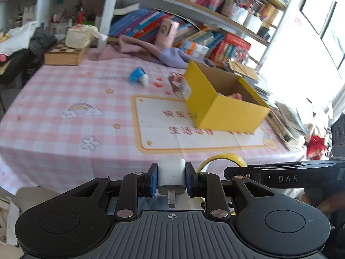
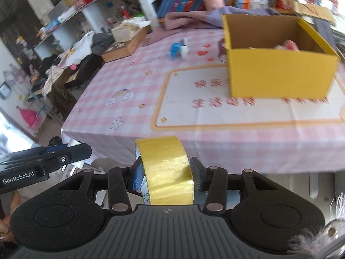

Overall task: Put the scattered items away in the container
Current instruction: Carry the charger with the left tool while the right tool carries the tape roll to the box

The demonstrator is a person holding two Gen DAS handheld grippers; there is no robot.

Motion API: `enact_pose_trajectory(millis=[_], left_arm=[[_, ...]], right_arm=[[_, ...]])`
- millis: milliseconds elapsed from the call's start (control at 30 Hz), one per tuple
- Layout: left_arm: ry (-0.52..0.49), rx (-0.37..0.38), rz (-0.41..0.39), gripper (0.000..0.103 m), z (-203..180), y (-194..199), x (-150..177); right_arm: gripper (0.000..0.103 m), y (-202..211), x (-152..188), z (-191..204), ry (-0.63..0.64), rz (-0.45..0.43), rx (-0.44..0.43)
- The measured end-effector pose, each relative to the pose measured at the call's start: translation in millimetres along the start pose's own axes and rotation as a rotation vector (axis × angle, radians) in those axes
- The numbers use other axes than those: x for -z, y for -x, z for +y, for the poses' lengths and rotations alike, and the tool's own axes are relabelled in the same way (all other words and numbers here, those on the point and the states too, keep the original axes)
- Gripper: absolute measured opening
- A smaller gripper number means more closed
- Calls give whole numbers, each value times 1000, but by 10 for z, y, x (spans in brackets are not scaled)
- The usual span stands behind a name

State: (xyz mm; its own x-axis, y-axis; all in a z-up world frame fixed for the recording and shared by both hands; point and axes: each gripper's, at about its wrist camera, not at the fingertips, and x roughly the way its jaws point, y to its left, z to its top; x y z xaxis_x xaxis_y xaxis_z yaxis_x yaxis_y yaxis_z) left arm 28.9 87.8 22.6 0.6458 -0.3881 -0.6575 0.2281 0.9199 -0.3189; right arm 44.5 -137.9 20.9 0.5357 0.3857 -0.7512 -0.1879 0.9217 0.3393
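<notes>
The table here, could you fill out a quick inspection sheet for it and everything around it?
Surface: table under a pink checked cloth.
Job's things: yellow box open, something pink inside; white plug and yellow tape roll both held; blue toy lying on the cloth.
Clutter: pink cloth, chessboard box.
Grippers: left gripper shut on the plug; right gripper shut on the tape roll.
Cables: nothing seen.
Surroundings: bookshelves crammed with books, bright window.
</notes>
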Motion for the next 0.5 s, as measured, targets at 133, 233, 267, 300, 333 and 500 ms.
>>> enact_pose_trajectory(millis=[133, 233, 267, 300, 333, 500], left_arm=[[-51, 46, 12, 24, -148, -21, 37], [-93, 90, 31, 24, -303, -81, 62], [-109, 104, 36, 24, -356, -98, 71], [-122, 118, 40, 24, -402, -112, 78], [-132, 130, 44, 24, -442, -125, 84], [-171, 186, 66, 24, -616, -208, 99]], right_arm=[[42, 219, 149, -124, -49, -28, 52], [42, 357, 268, -227, -94, -45, 85], [42, 397, 304, -261, -108, -50, 96], [42, 430, 333, -298, -122, -55, 107], [42, 462, 360, -330, -136, -58, 116], [42, 637, 485, -461, -185, -78, 161]])
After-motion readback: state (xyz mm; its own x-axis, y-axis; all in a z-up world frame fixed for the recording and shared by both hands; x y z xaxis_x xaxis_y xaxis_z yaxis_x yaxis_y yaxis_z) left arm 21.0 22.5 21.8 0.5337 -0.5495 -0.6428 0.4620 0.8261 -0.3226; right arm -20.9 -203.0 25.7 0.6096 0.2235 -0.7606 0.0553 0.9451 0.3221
